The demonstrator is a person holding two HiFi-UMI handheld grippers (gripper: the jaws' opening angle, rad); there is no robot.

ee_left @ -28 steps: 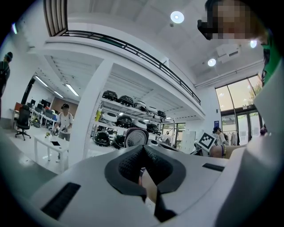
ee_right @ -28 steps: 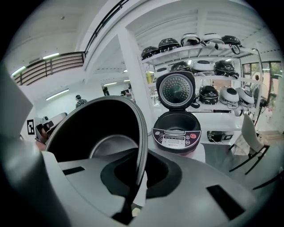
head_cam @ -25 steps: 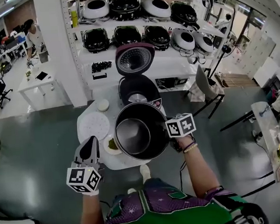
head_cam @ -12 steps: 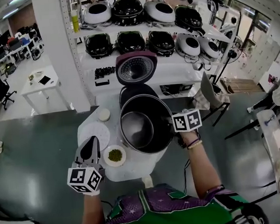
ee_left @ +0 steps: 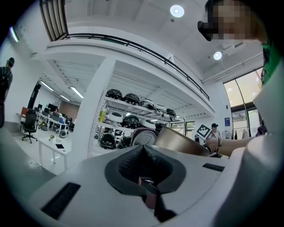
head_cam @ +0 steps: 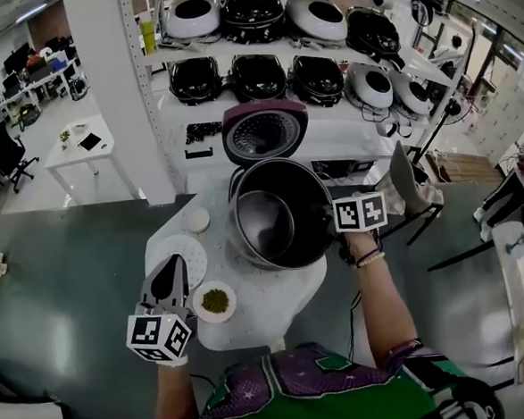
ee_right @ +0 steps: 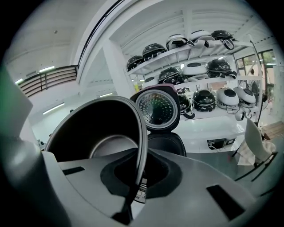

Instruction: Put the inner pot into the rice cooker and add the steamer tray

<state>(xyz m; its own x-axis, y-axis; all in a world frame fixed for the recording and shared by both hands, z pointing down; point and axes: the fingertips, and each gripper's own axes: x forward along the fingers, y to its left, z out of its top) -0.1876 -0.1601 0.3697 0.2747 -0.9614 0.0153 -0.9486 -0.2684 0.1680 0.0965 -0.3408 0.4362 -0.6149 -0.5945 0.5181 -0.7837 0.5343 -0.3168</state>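
The dark metal inner pot point(head_cam: 280, 214) hangs tilted over the black rice cooker body point(head_cam: 240, 177) and hides most of it. My right gripper point(head_cam: 327, 219) is shut on the pot's right rim point(ee_right: 138, 168). The cooker's maroon lid point(head_cam: 266, 132) stands open behind; in the right gripper view the lid point(ee_right: 157, 108) and cooker body point(ee_right: 166, 144) show past the pot point(ee_right: 102, 133). A white perforated steamer tray point(head_cam: 177, 252) lies flat on the round white table point(head_cam: 269, 307). My left gripper point(head_cam: 169, 264) is shut and empty, near the tray's front edge; its closed jaws point(ee_left: 143, 155) point level at the pot point(ee_left: 182, 141).
A small bowl of green grains point(head_cam: 215, 300) sits at the table's front, right of my left gripper. A small white dish point(head_cam: 197, 220) lies behind the tray. White shelves point(head_cam: 322, 48) with several rice cookers stand beyond the table. A chair point(head_cam: 408, 189) stands to the right.
My right gripper has carried the pot away from me, from over the table's middle to above the cooker body. The left gripper has advanced alongside over the table's left front.
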